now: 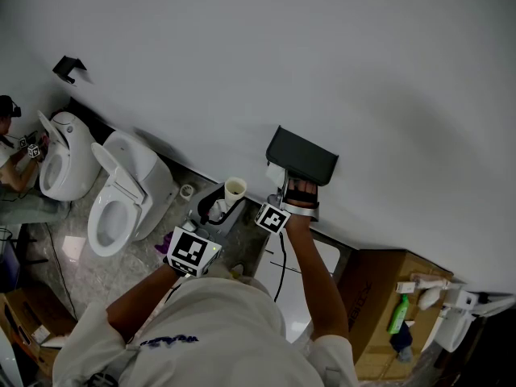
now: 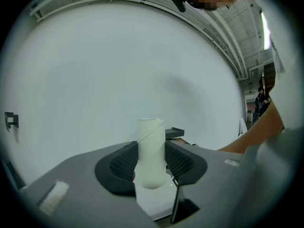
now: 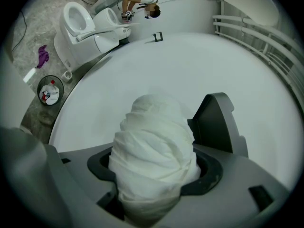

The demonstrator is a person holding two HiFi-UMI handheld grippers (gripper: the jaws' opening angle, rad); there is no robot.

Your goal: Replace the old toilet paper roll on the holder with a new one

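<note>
Left tongs [image 2: 151, 164] are pinching the bare white cardboard tube [image 2: 151, 137] about half-closed. It's standing upright between the pads, off to the side. Right tongs [image 3: 154, 175] are gripping wide around the new loosely wound white paper roll [image 3: 154, 137]. The black lidded wall holder [image 3: 217, 122] is sitting just beyond the roll, to its right, so I'm treating the right hand as nearer. The roll's long axis is standing upright between the pads. I reckon it needs aligning with the holder.
</note>
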